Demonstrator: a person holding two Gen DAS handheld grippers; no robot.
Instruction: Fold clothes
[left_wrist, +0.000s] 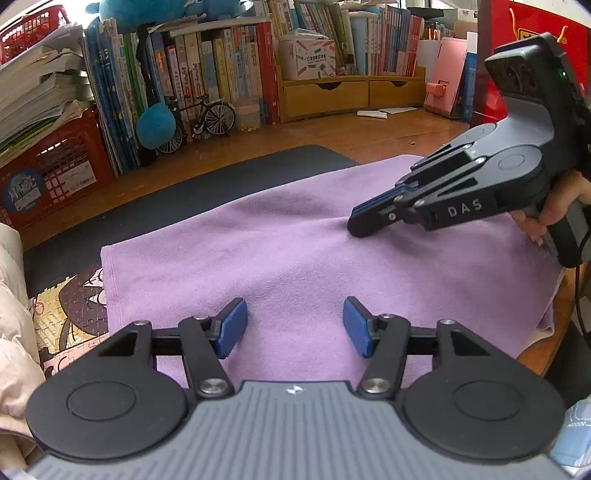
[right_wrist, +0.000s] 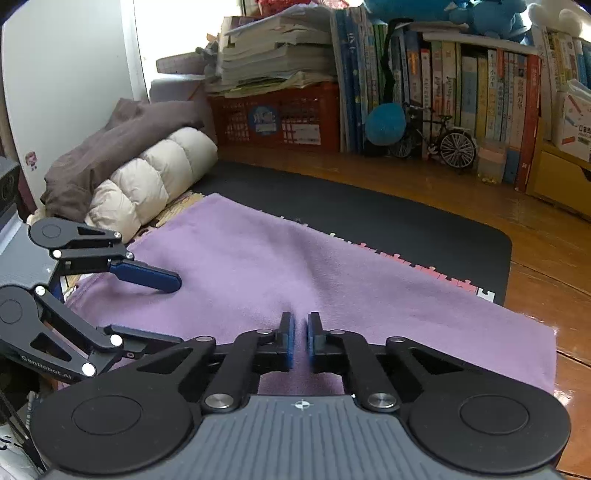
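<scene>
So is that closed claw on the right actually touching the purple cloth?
Touching. In the left wrist view the right claw presses its shut tips into the purple cloth, which puckers around them.

"DAS" stands in pale letters on the side of the right gripper (left_wrist: 360, 221). "GenRobot.AI" runs along a black link of the left gripper (right_wrist: 162, 295). The book spines (right_wrist: 476, 96) and the red crate's sticker (right_wrist: 263, 119) bear print too small to read.

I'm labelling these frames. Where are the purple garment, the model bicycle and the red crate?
purple garment (left_wrist: 280, 251): left wrist view, on its flat middle.
model bicycle (right_wrist: 457, 148): right wrist view, on its rear wheel.
red crate (right_wrist: 295, 122): right wrist view, on its front wall.
</scene>
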